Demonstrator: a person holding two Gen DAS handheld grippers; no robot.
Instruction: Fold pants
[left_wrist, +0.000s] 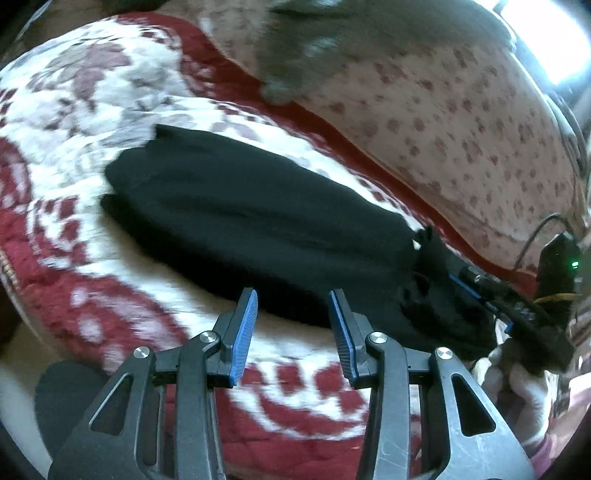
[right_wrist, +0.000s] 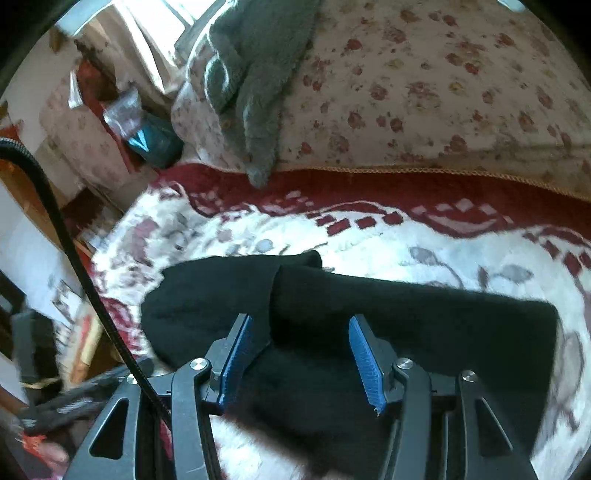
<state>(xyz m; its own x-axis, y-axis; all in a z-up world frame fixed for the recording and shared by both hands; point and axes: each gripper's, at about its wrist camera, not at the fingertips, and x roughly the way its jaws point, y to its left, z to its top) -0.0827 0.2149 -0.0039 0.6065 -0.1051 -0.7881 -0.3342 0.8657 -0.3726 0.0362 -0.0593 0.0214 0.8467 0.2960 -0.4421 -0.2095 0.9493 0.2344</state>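
Left wrist view: the left gripper (left_wrist: 293, 295) stands with its blue pads well apart and nothing between them, poised just above the near long edge of the black pants (left_wrist: 258, 225). The pants lie as a long narrow bundle across the red-and-white patterned blanket (left_wrist: 92, 110), apparently already doubled leg on leg, which would explain the slim outline. The placement of the open jaws at the mid-length of that edge suggests readiness to pinch the fabric for a further fold, though no contact is evident. At the right end of the garment the right gripper (left_wrist: 476, 291) appears side-on, with dark cloth bunched around its tip; whether it grips that cloth cannot be determined from this view. A floral bedspread (left_wrist: 461, 122) rises behind, with a grey knitted garment (left_wrist: 295, 48) draped over it, well apart from the work. Right wrist view: the jaws here also stand wide open, the pads set on either side of a raised crease in the pants, touching or very nearly touching the fabric but not closed on it. The garment fills the space beneath and beyond the fingers and reaches to a squared end at the right. In the inspector's judgement, the open stance over the crease indicates a grasp about to be taken or just let go; which one cannot be told.
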